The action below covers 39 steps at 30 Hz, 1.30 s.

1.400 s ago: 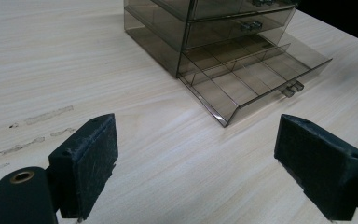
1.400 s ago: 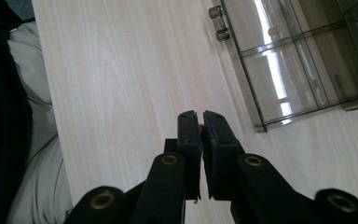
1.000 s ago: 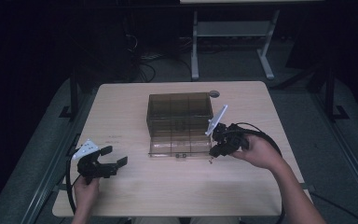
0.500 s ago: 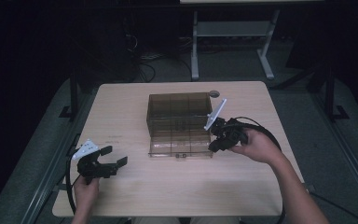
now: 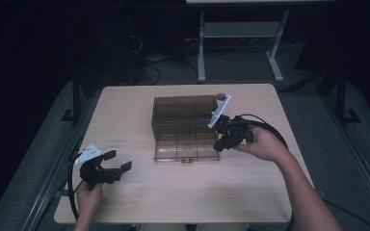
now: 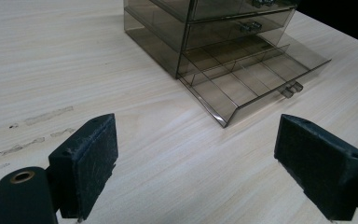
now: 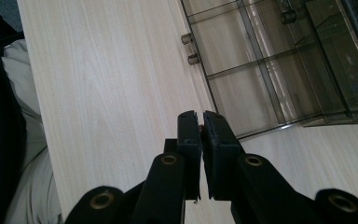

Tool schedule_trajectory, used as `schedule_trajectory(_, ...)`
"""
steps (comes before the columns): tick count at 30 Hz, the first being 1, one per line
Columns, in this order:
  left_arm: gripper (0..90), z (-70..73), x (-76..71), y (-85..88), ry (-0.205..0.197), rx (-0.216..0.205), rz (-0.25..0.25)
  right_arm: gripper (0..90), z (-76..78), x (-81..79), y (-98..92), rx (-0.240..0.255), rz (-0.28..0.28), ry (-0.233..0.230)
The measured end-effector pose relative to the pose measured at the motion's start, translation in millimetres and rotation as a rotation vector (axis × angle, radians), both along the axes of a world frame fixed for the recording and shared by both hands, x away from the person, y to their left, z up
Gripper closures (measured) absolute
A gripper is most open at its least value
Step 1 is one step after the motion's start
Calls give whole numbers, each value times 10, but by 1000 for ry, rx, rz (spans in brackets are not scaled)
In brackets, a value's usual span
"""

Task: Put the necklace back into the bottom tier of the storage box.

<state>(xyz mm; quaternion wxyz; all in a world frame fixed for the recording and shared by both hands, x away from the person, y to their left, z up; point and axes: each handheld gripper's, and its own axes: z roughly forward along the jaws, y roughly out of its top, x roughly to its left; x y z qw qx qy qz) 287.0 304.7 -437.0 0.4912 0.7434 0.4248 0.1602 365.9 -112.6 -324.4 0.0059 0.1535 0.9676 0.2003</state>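
Your right tongs (image 7: 201,122) are pinched on a tiny brownish object at the open drawer (image 7: 251,79); left tongs (image 6: 196,163) gape over the worktop (image 6: 51,60).

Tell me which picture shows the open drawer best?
The left gripper view: the whole drawer lies pulled out, with its dividers and knobs clear. The high view shows it small and dim. The right gripper view shows part of it, near the right tool.
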Motion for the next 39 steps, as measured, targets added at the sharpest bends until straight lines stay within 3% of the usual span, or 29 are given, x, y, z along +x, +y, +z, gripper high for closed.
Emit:
schedule_trajectory(28, 129, 0, 2, 6, 1, 3, -4, 852, -9, 266, 152, -17, -13, 8)
schedule_trajectory(39, 129, -2, 5, 7, 3, -4, -1, 852, -125, 423, 234, -39, -19, 8)
